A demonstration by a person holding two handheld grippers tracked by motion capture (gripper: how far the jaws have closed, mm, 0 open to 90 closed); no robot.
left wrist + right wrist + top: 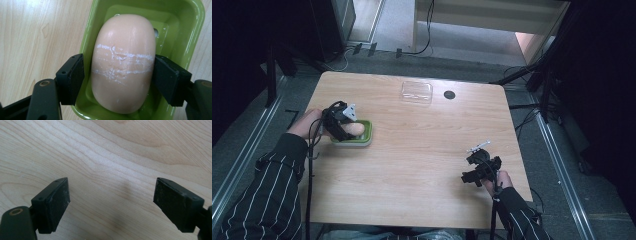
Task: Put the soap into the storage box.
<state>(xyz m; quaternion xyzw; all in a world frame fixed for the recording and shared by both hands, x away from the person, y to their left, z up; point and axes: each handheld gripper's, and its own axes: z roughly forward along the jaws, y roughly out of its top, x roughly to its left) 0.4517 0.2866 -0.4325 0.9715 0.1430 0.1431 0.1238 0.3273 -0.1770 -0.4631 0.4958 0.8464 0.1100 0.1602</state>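
Our left gripper [117, 75] has its jaws closed on the two long sides of the one pink soap bar [122, 62], which lies in the one green soap dish [195, 30] at the left of the table [422, 165]; we judge this side grip suits lifting it out. Our right gripper [111, 202] waits with jaws open over bare wood at the near right, while one clear lid [416, 92] lies at the far edge.

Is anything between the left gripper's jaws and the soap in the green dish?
Nothing visible. The left gripper has its jaws on either side of the soap, at or almost at its flanks, inside the dish, whose walls sit outside the jaws.
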